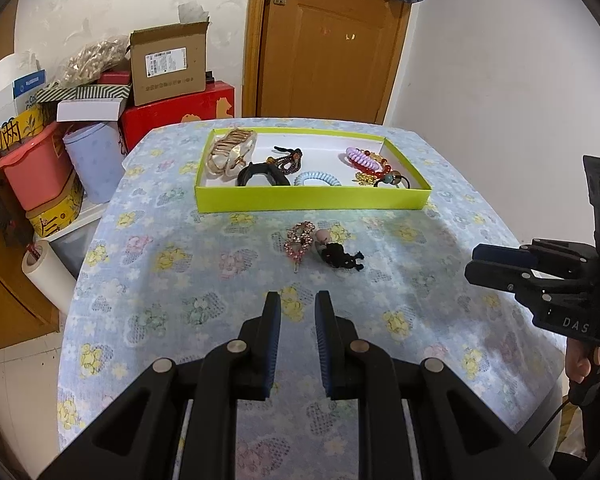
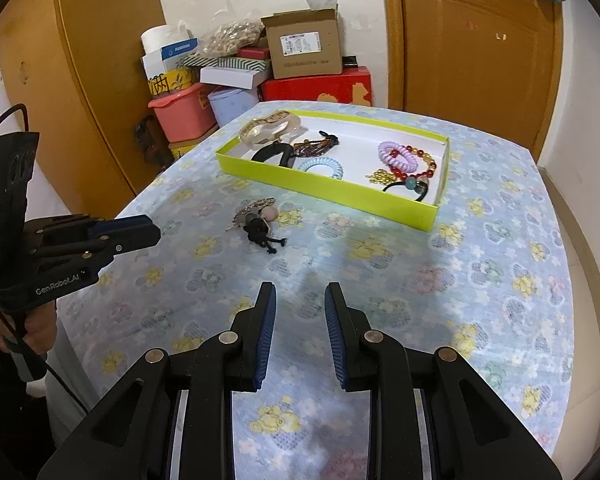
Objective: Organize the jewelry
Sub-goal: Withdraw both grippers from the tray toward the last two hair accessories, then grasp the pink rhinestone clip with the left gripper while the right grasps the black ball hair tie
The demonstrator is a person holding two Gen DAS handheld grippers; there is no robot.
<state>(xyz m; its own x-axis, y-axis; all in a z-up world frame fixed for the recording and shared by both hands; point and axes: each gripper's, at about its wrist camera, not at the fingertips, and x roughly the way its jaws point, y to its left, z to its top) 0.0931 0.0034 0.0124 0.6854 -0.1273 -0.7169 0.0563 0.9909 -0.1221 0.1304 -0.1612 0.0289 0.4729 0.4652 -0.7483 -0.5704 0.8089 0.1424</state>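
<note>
A lime-green tray (image 1: 312, 199) stands at the far side of the flowered tablecloth. It holds a beige claw clip (image 1: 230, 152), a black clip (image 1: 262, 174), a blue coil tie (image 1: 318, 179), a purple coil tie (image 1: 362, 158) and beaded bracelets. In front of the tray lie a pink rhinestone hair clip (image 1: 300, 240) and, touching it, a black hair tie with a small pale figure (image 1: 338, 254). My left gripper (image 1: 298, 298) hovers short of them, open and empty. My right gripper (image 2: 300, 288) is open and empty too, near the table's front, with the tray (image 2: 340, 192) and black tie (image 2: 262, 234) ahead.
Cardboard boxes (image 1: 168, 64), a red box (image 1: 180, 114), a pink bin (image 1: 36, 168) and a tape roll (image 1: 46, 276) crowd the floor left of the table. A wooden door (image 1: 332, 40) stands behind. The right gripper (image 1: 476, 264) shows at the table's right edge.
</note>
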